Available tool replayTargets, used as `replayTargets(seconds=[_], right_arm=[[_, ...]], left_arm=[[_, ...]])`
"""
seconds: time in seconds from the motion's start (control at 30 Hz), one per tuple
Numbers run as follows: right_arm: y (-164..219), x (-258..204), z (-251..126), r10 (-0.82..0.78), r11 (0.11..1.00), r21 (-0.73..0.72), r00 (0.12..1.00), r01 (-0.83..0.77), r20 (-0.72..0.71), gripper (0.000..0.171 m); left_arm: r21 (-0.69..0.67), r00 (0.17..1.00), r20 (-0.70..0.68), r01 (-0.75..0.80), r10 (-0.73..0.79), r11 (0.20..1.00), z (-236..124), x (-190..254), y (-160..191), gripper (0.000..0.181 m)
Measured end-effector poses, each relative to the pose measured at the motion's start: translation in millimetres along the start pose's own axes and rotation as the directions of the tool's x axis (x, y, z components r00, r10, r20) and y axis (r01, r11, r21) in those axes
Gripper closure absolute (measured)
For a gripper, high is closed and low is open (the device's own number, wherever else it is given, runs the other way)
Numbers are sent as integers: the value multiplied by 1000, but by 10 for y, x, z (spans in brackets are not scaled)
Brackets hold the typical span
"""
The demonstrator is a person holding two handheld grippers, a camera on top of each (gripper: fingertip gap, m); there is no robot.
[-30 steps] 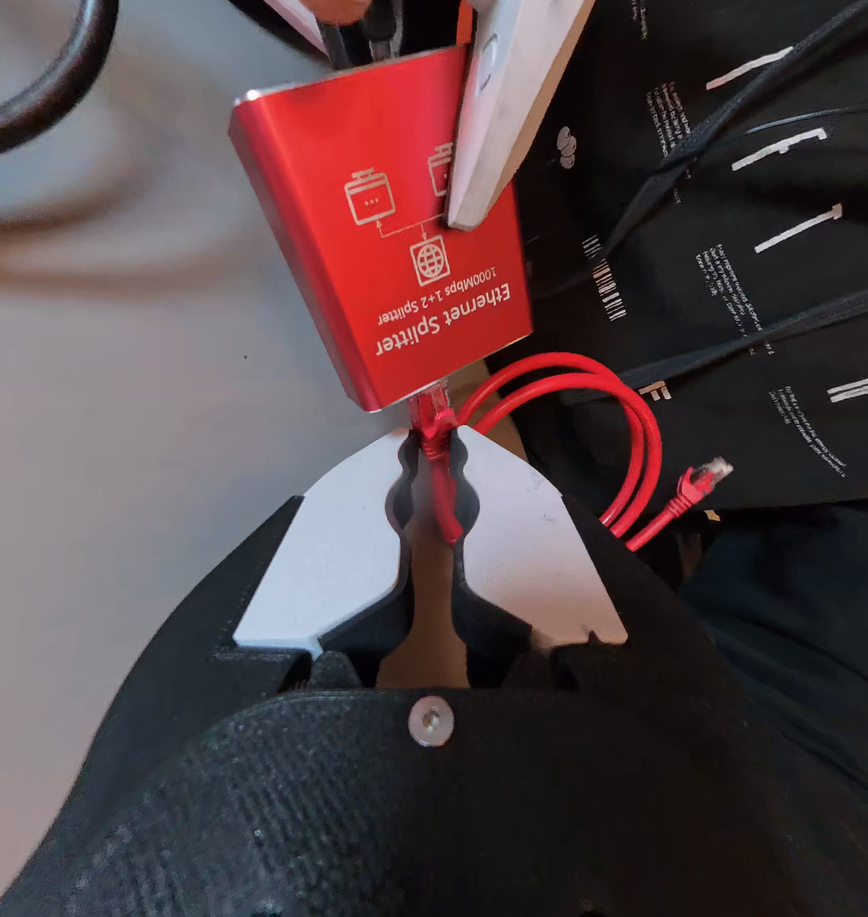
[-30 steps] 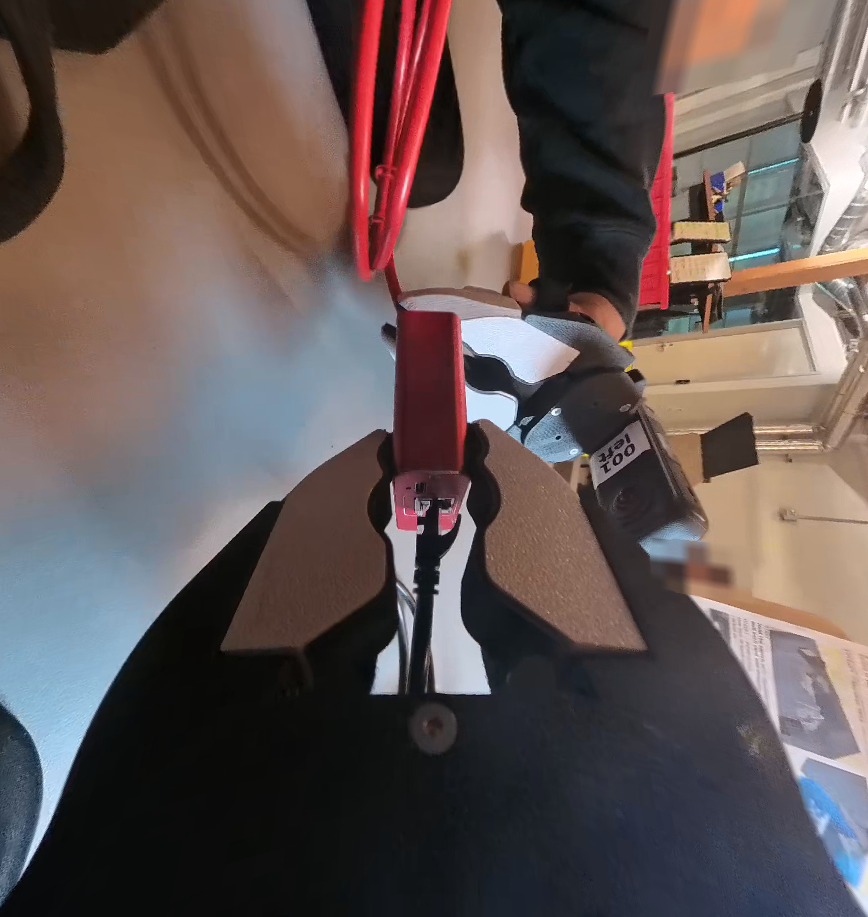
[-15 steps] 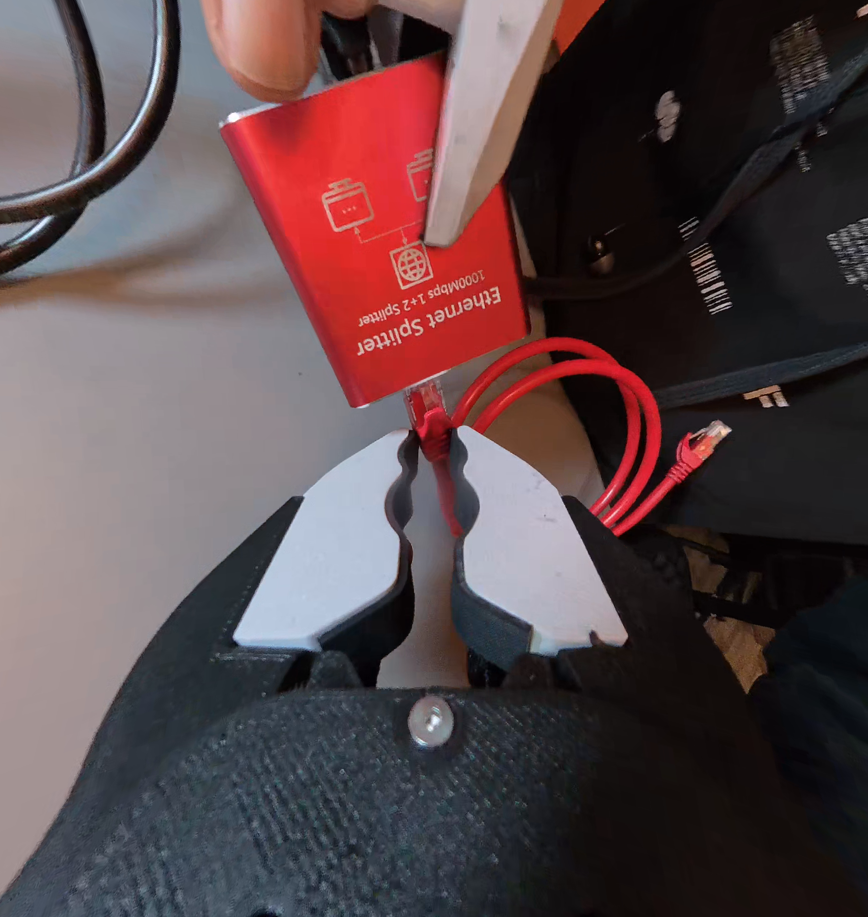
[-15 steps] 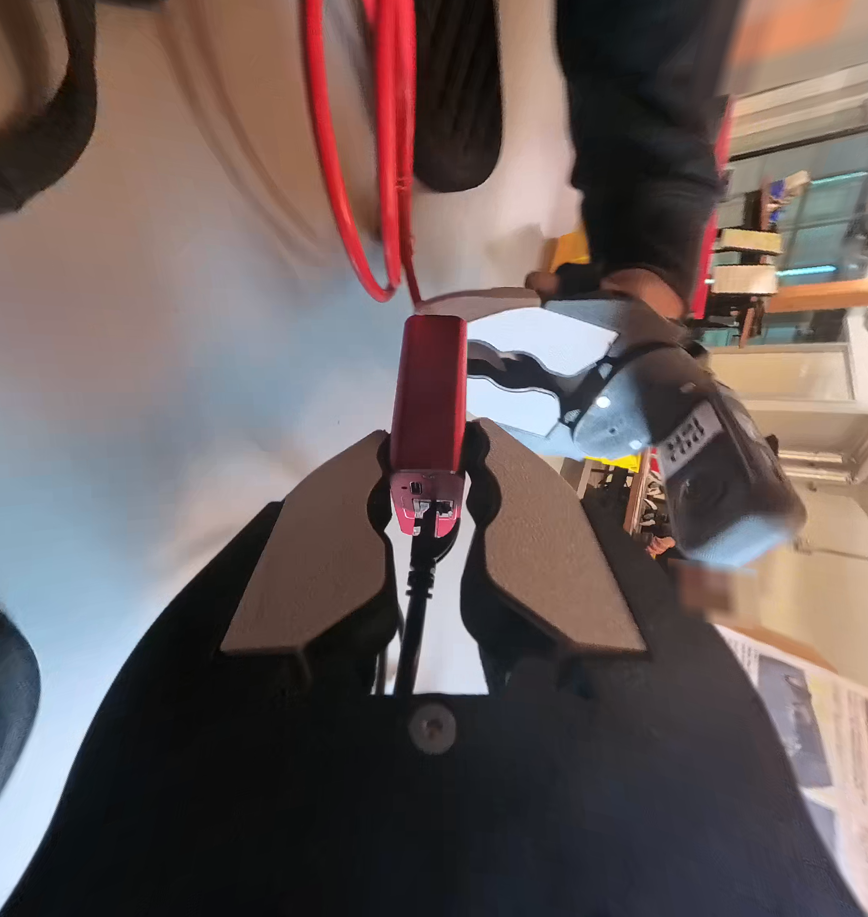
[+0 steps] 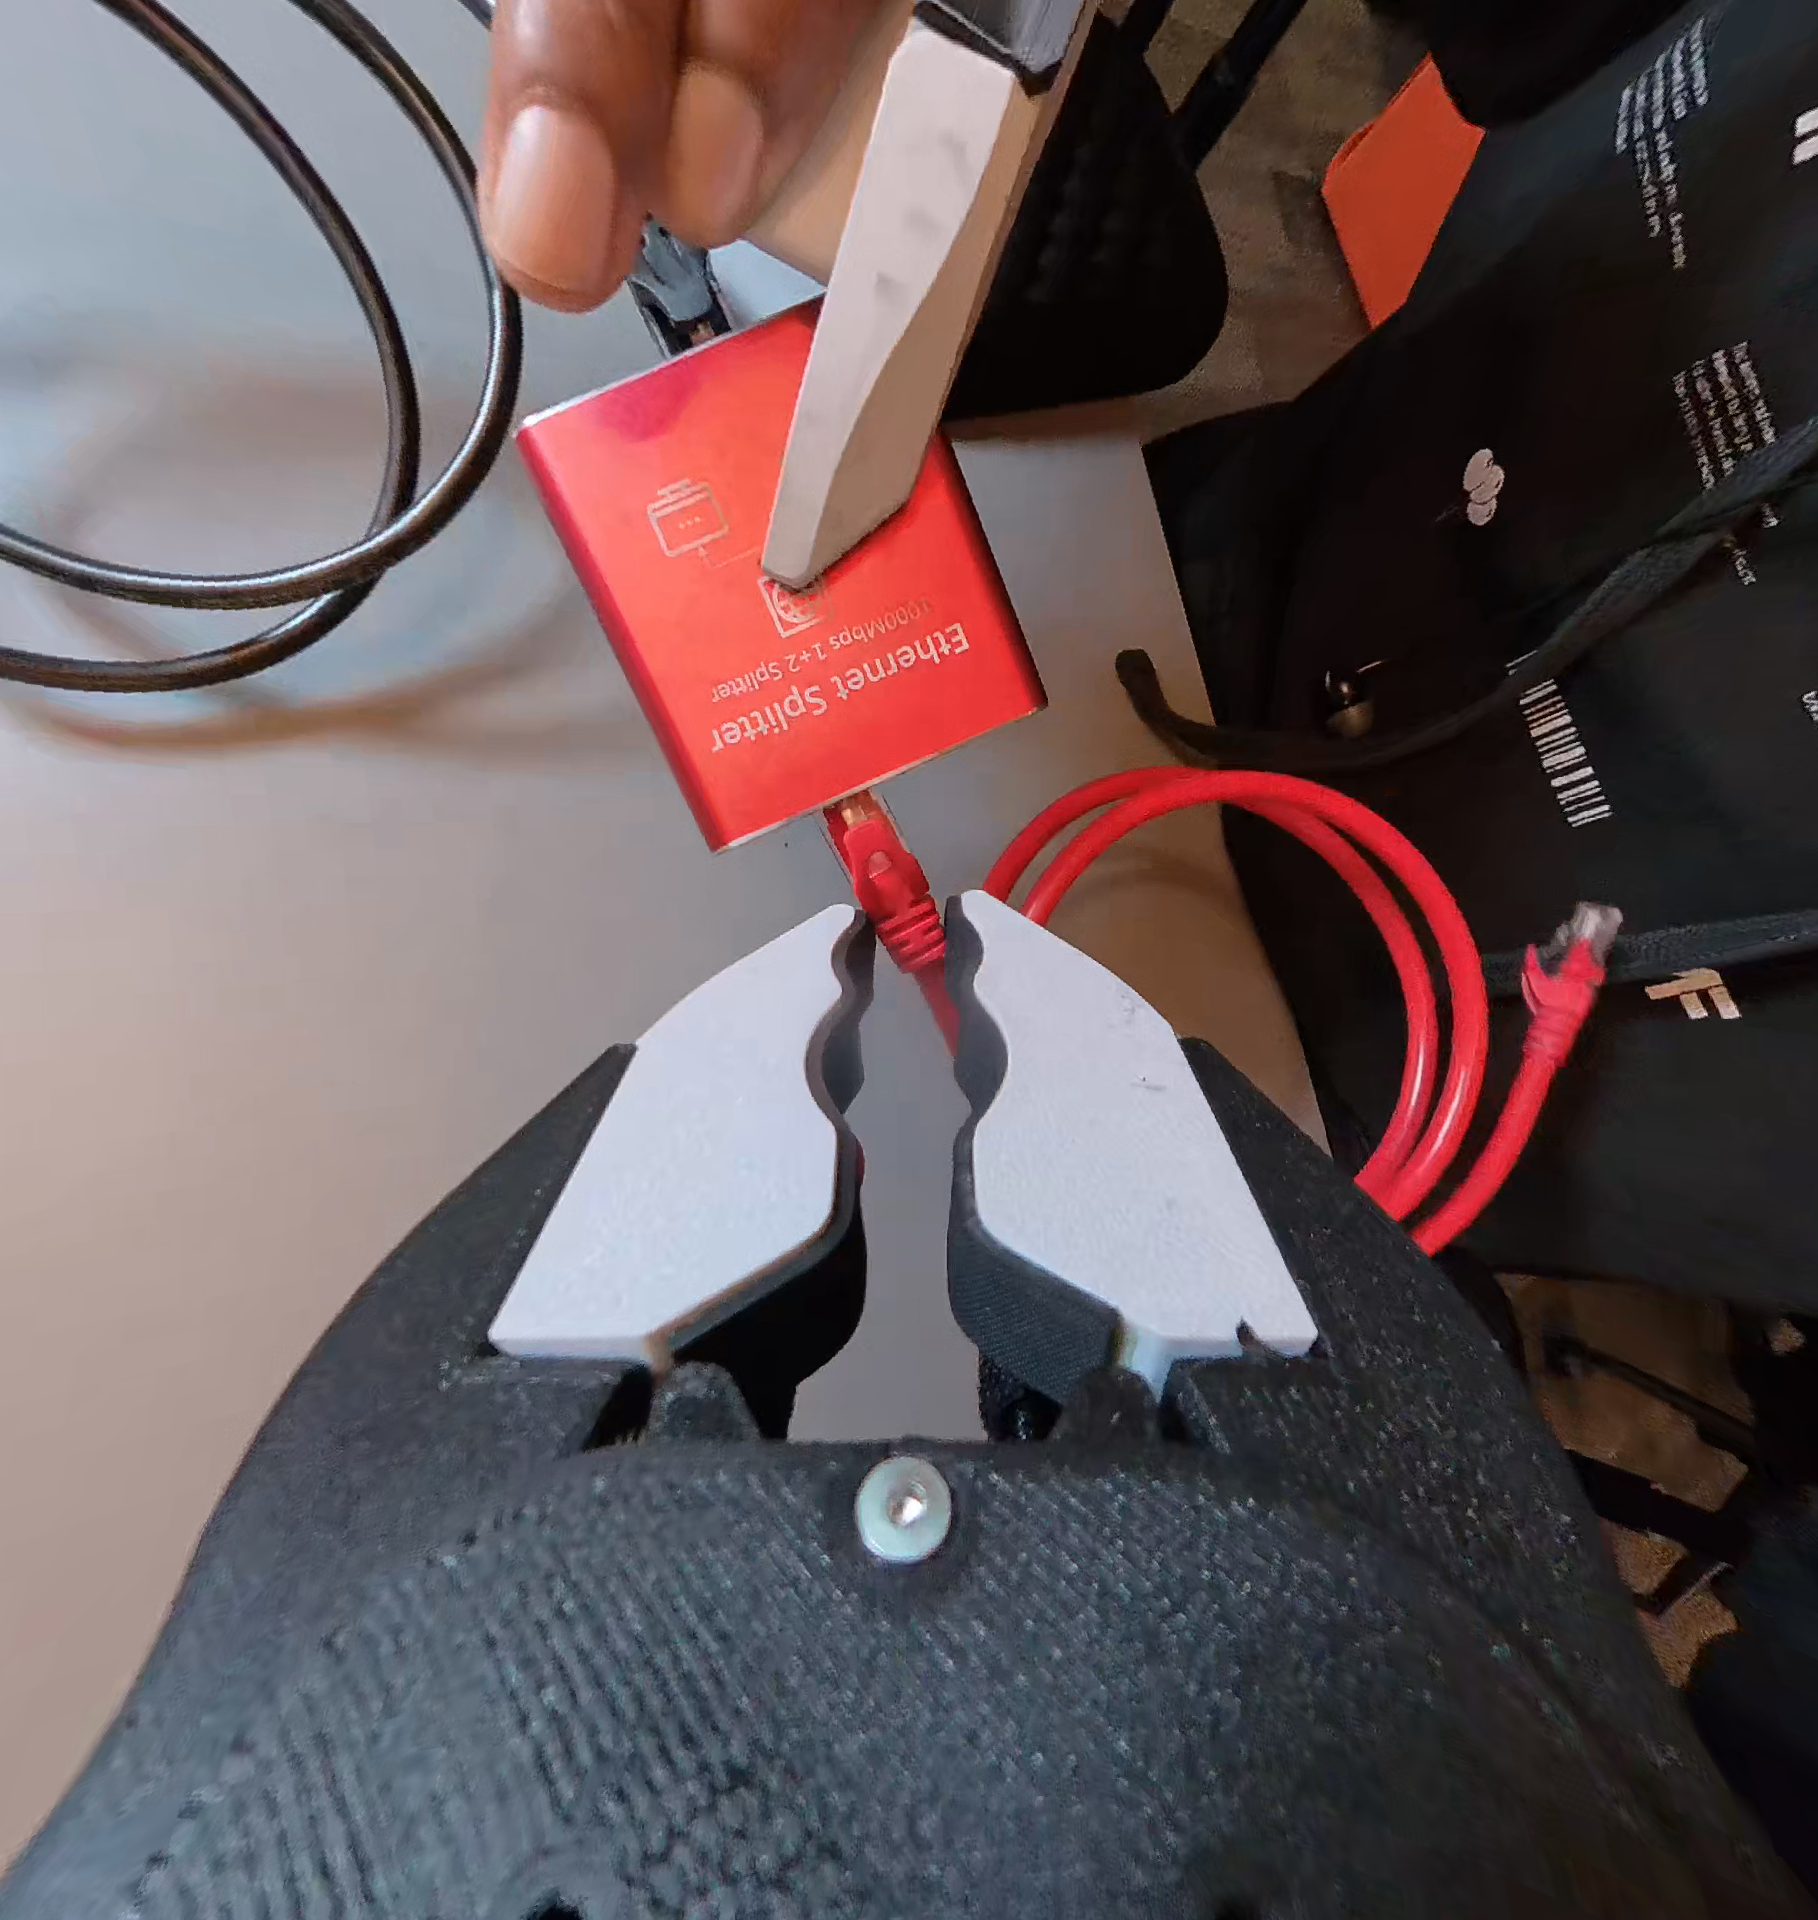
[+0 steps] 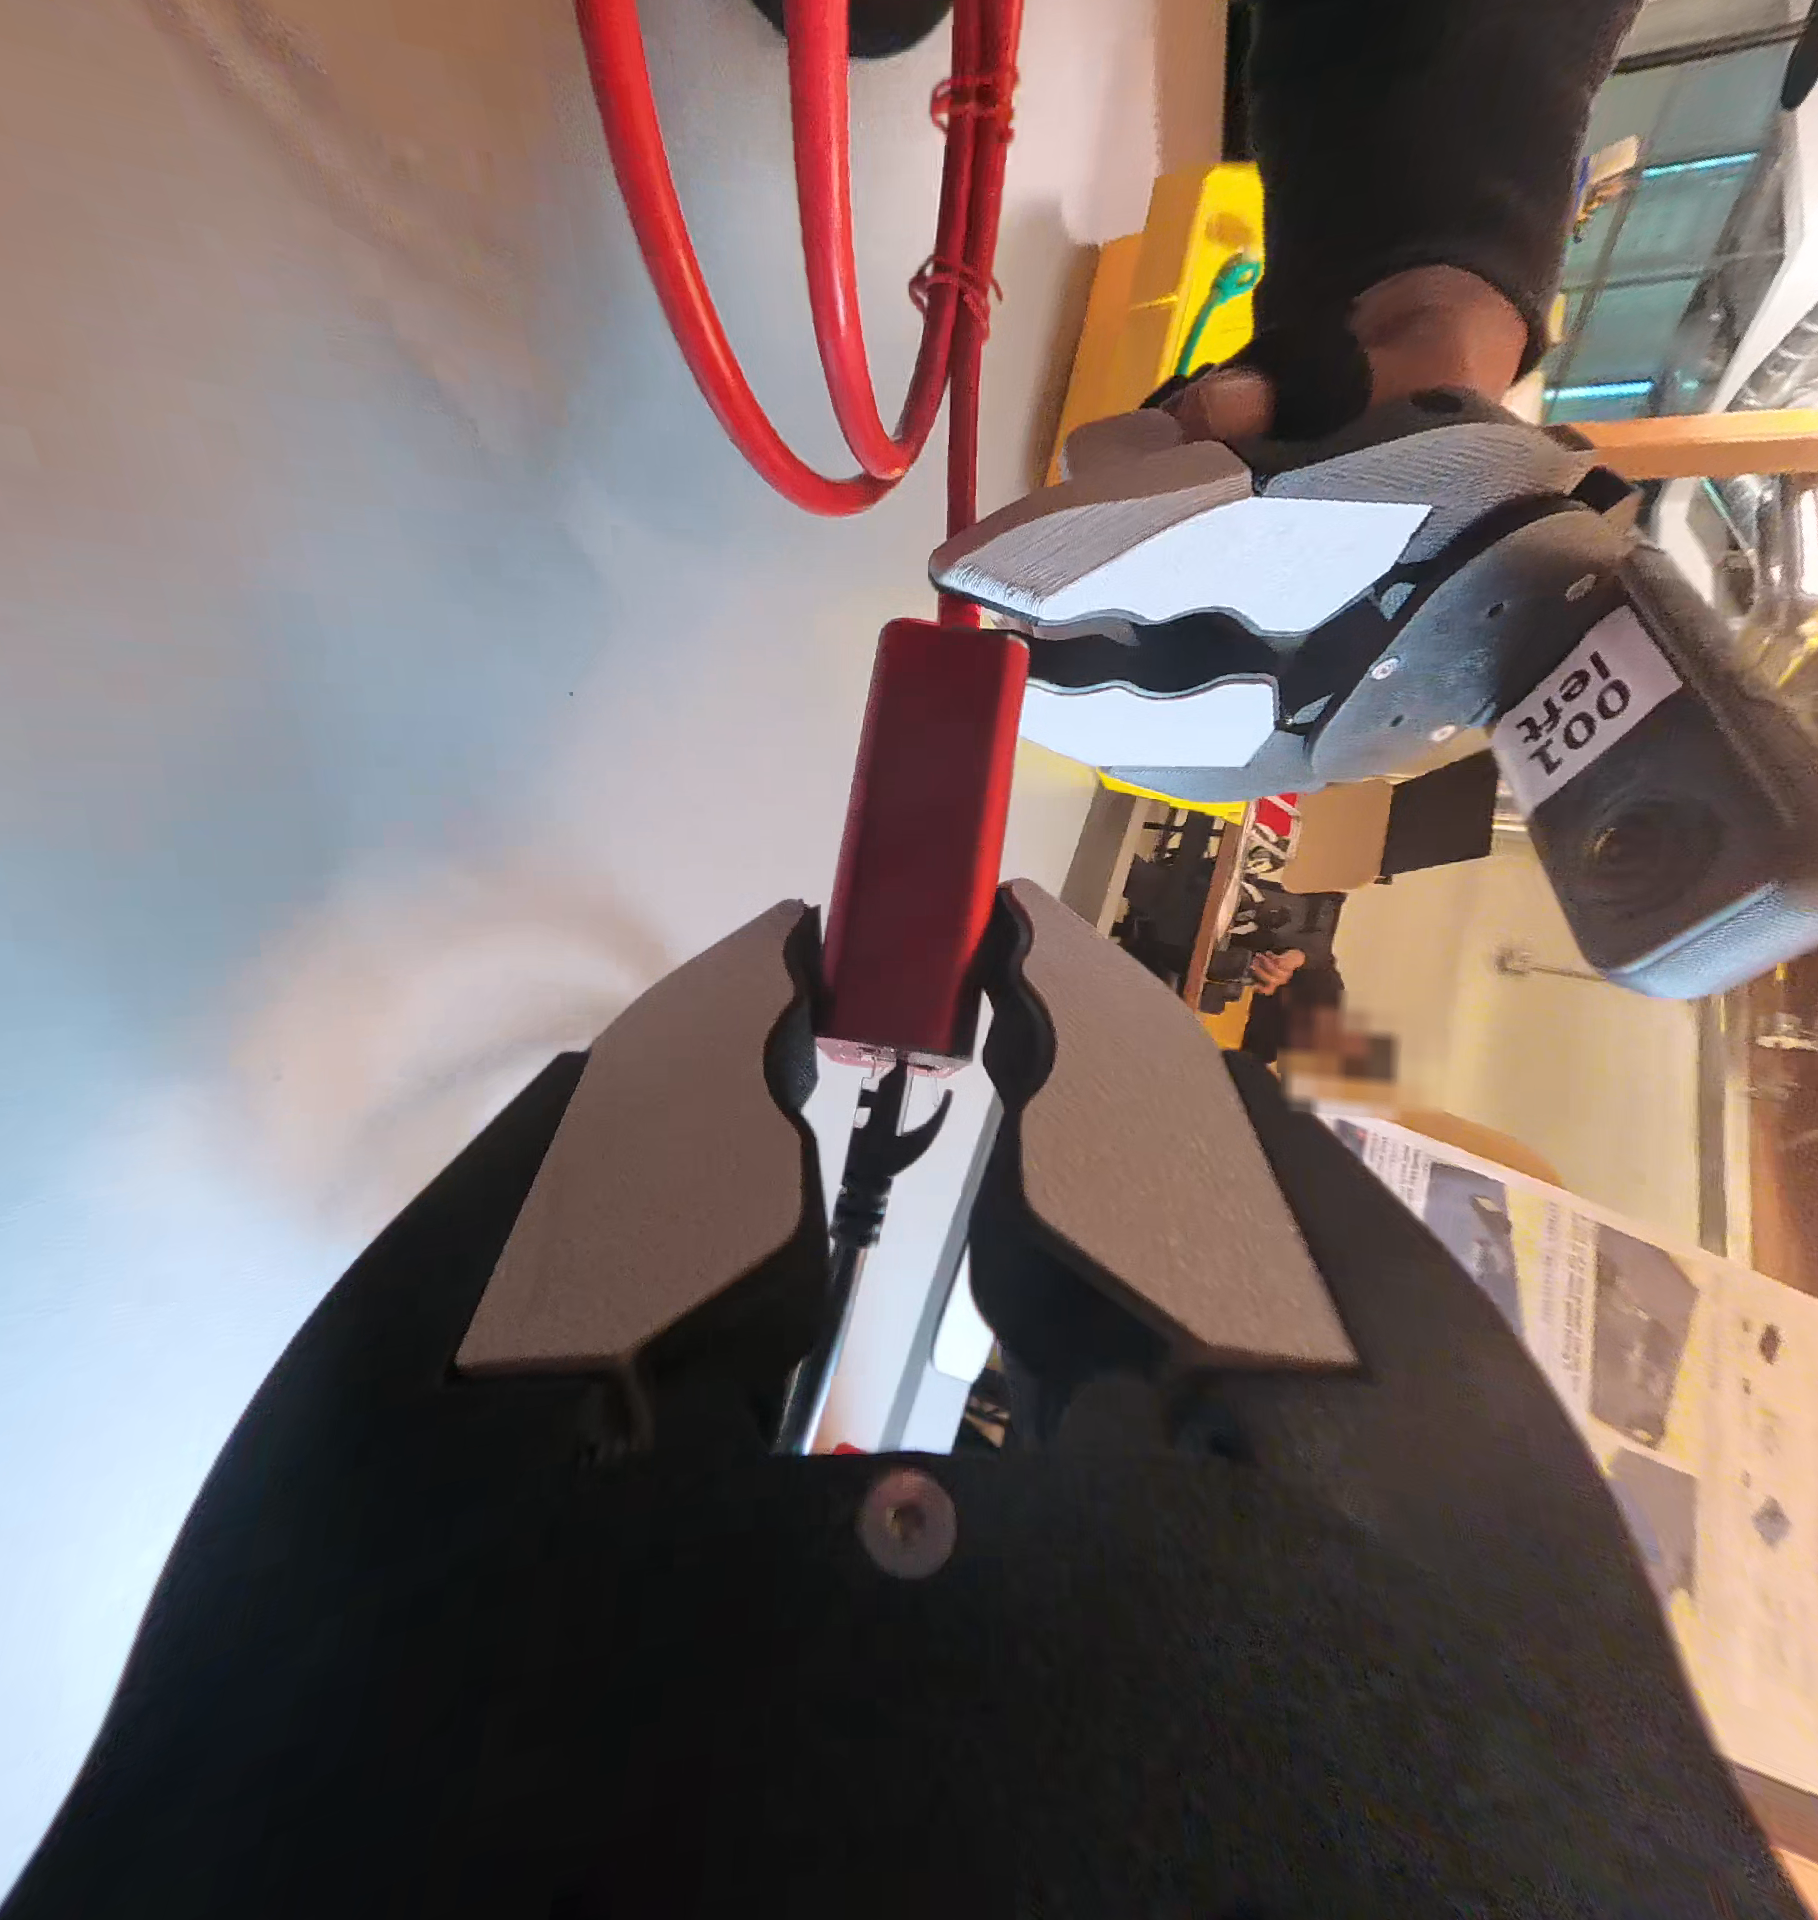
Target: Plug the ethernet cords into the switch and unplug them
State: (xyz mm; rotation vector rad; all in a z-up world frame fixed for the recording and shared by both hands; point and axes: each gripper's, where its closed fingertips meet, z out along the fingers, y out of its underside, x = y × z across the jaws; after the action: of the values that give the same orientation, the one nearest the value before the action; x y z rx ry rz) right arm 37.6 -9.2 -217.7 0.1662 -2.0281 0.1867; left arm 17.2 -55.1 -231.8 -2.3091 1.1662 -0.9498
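Pale tabletop (image 5: 209, 1039), left tongs (image 5: 907, 940) clenched on red cord (image 5: 1445, 997), right tongs (image 6: 905, 966) gripping red switch (image 6: 926, 831)

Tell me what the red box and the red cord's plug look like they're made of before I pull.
Red box: likely anodised metal; matte, even sheen, crisp edges with a bare silvery rim at the port face. Red cord: glossy rubbery jacket. Its free plug: clear hard plastic behind a ribbed, soft-looking red boot. The left hand-held gripper pinches the seated plug's boot.

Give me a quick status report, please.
Left claw shut on red cord's plug, plug in red box. Right claw shut on red box. Nothing blocking.
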Motion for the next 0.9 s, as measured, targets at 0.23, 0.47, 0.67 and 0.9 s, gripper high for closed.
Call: replayTargets(seconds=[0.23,0.47,0.67,0.9], right_arm=[[-205,127,-25,2,999,54,1000,-1,-12,144],[64,314,13,101,993,-36,982,-108,-160,145],[56,313,96,318,948,77,934,-310,-163,144],[-35,235,225,566,794,146,806,-590,176,145]], left_arm=[[27,995,96,-18,16,999,-58,-17,1,170],[243,890,455,-124,0,962,-499,-243,-144,163],[282,754,654,-323,65,904,-613,-65,-265,151],[118,684,695,-412,221,903,-316,-24,-269,144]])
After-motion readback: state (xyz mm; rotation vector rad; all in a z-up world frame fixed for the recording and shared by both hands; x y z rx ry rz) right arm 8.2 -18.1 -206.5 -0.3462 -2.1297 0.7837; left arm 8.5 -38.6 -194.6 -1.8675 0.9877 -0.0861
